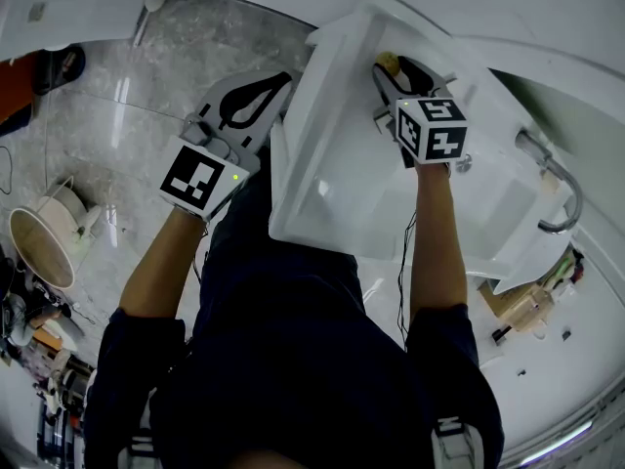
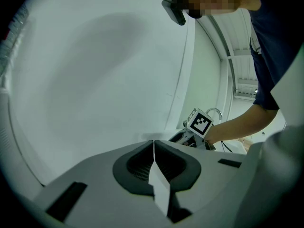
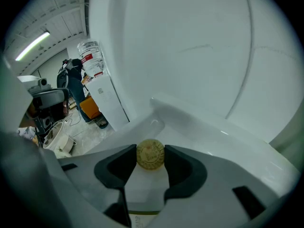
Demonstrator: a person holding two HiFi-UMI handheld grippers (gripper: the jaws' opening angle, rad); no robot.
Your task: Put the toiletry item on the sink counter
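The toiletry item is a white bottle with a round gold cap (image 3: 150,154). My right gripper (image 3: 150,161) is shut on it, a dark pad pressing on each side. In the head view that gripper (image 1: 395,66) hangs over the far left corner of the white sink counter (image 1: 327,115), and only the gold cap (image 1: 388,63) peeks out. My left gripper (image 1: 273,86) is beside the sink's left edge over the floor, holding nothing. In the left gripper view its jaws (image 2: 153,146) meet in one thin line against a white wall, with the right gripper's marker cube (image 2: 199,122) beyond.
A chrome faucet (image 1: 557,179) curves over the basin at the right. A round pale bucket (image 1: 39,247) stands on the marble floor at the left. A cardboard box (image 1: 522,306) lies right of the sink. A water dispenser (image 3: 92,65) and a person (image 3: 71,75) are far off.
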